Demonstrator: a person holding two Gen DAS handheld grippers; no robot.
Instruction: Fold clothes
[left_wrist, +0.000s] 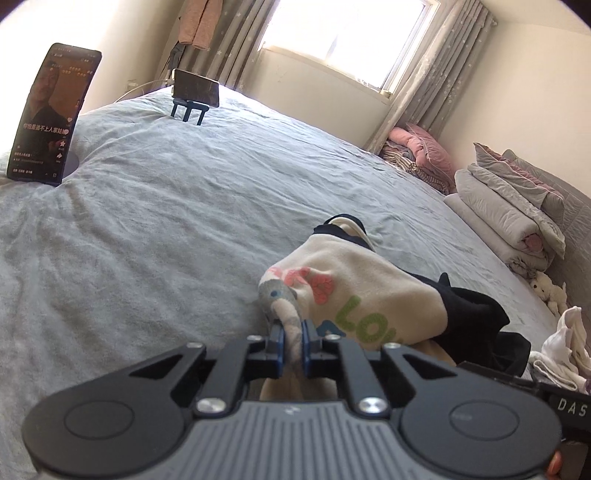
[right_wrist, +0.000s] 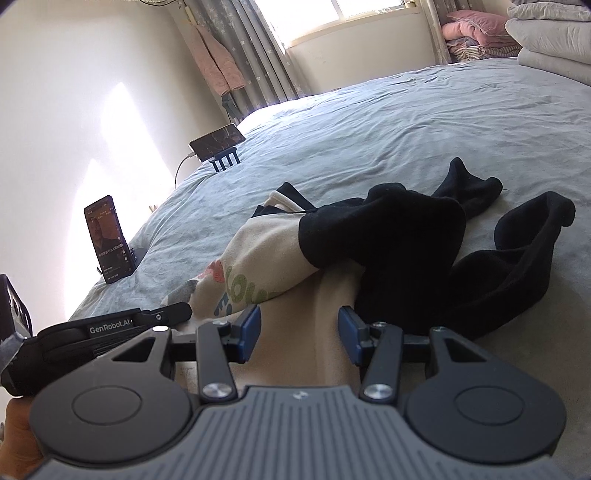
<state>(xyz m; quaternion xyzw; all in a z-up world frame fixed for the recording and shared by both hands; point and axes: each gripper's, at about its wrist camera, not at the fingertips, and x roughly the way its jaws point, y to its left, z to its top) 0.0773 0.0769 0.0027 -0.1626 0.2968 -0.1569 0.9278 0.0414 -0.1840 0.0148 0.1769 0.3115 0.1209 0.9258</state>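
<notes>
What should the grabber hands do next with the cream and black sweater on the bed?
Probably close the right hand-held gripper: its jaws stand open with cream cloth of the sweater between them, while the left hand-held gripper already pinches a fold of the hem. With both sides held, the sweater could be lifted and spread flat on the bed.

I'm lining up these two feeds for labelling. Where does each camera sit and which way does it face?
Left wrist: on the left gripper, facing across the bed toward the window; gripper shut on the cream sweatshirt; a fingertip shows bottom right.
Right wrist: on the right gripper, facing the sweatshirt's black sleeves; jaws apart over cream fabric; a hand at bottom left.
Shared: sweatshirt, bed, both phones, window.
</notes>
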